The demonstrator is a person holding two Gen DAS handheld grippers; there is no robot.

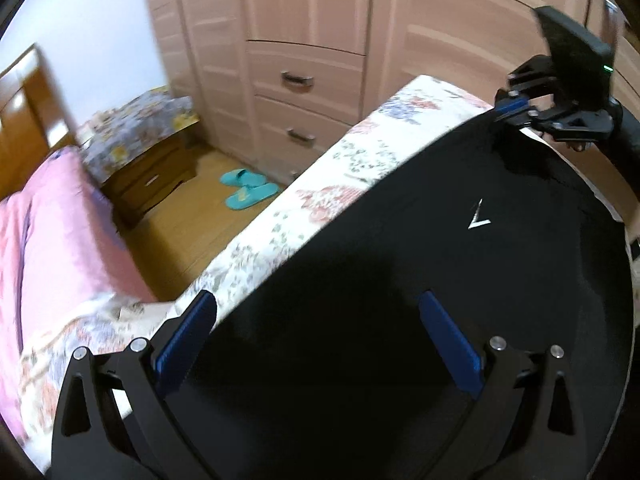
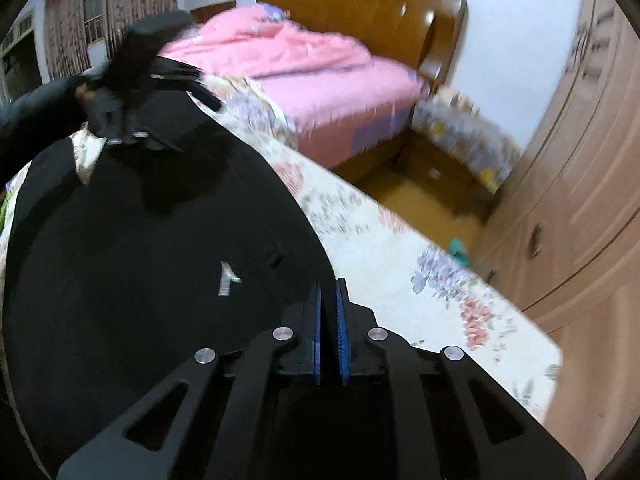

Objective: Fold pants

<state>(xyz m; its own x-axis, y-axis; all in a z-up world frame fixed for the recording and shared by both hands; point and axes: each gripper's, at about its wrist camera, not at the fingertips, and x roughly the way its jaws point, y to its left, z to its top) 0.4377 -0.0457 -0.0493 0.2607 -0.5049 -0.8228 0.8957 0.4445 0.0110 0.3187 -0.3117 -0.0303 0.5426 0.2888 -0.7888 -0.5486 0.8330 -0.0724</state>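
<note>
The black pants (image 1: 420,240) with a small white logo (image 1: 479,218) lie spread on a floral sheet (image 1: 360,152). My left gripper (image 1: 320,320) is open, its blue pads (image 1: 448,336) wide apart over the near edge of the pants. My right gripper (image 1: 516,110) shows at the far corner of the pants in the left wrist view. In the right wrist view the pants (image 2: 140,260) fill the left side and my right gripper (image 2: 330,300) is shut at their edge; whether cloth is pinched between the pads I cannot tell. The left gripper (image 2: 208,98) shows far off, blurred.
A pink quilt (image 2: 312,68) lies on a bed with a wooden headboard (image 2: 360,12). A nightstand (image 1: 152,176) under a floral cloth stands beside it. Teal slippers (image 1: 246,190) lie on the wood floor. A pink wardrobe with drawers (image 1: 304,80) lines the wall.
</note>
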